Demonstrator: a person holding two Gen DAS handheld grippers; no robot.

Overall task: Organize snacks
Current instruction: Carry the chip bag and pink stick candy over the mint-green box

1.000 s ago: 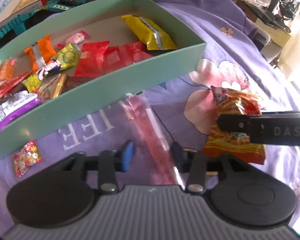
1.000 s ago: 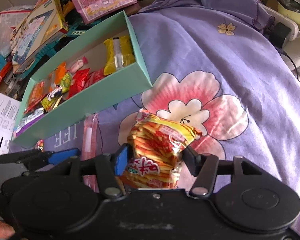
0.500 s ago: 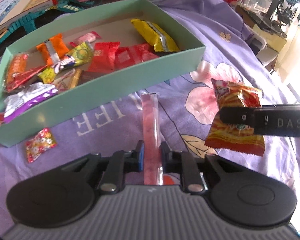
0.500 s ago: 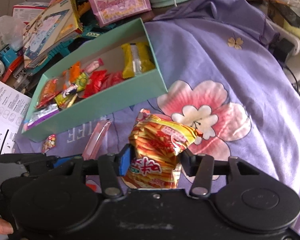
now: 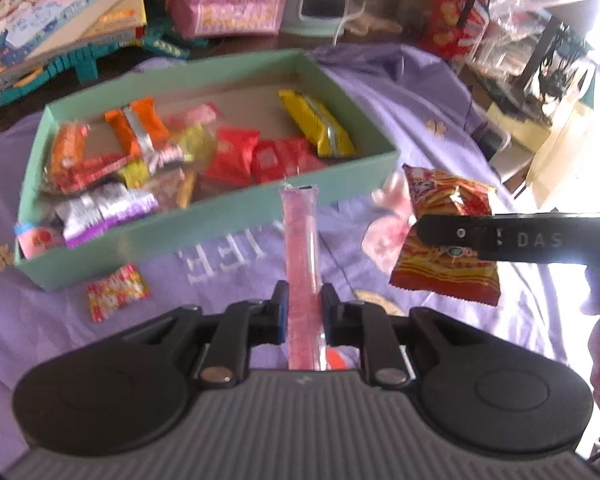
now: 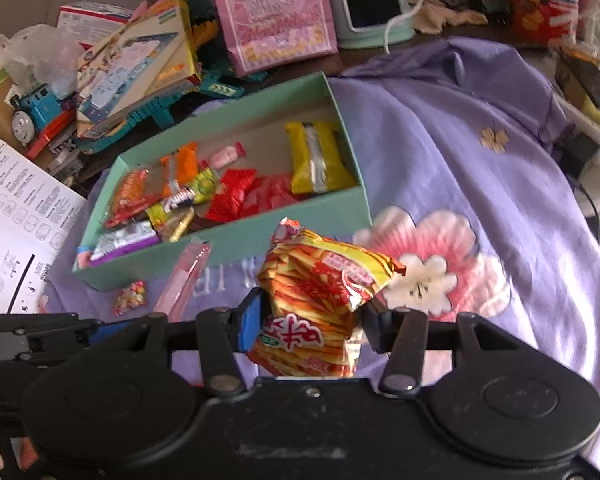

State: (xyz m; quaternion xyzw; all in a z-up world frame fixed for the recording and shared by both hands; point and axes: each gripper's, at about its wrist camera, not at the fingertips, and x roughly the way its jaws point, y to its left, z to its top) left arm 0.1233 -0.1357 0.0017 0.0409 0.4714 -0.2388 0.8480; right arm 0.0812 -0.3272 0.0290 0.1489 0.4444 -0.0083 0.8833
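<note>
Both tools are lifting: left tool (image 5: 303, 312) pinching pink stick (image 5: 300, 240), right tool (image 6: 312, 320) squeezing chips (image 6: 320, 292); box (image 5: 228, 216) next.

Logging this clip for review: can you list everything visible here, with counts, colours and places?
Box: one, mint green, on the cloth, holding about a dozen mixed wrapped snacks.
Candy: one, red-yellow wrapper, on the cloth in front of the box.
Cloth: one, purple with flowers, covering the table.
Pink bag: one, behind the box among toy boxes.
Jelly stick: one, pink, held off the cloth.
Chip packet: one, red-orange, held off the cloth.
Left tongs: clamped on the jelly stick.
Right tongs: clamped on the chip packet.
</note>
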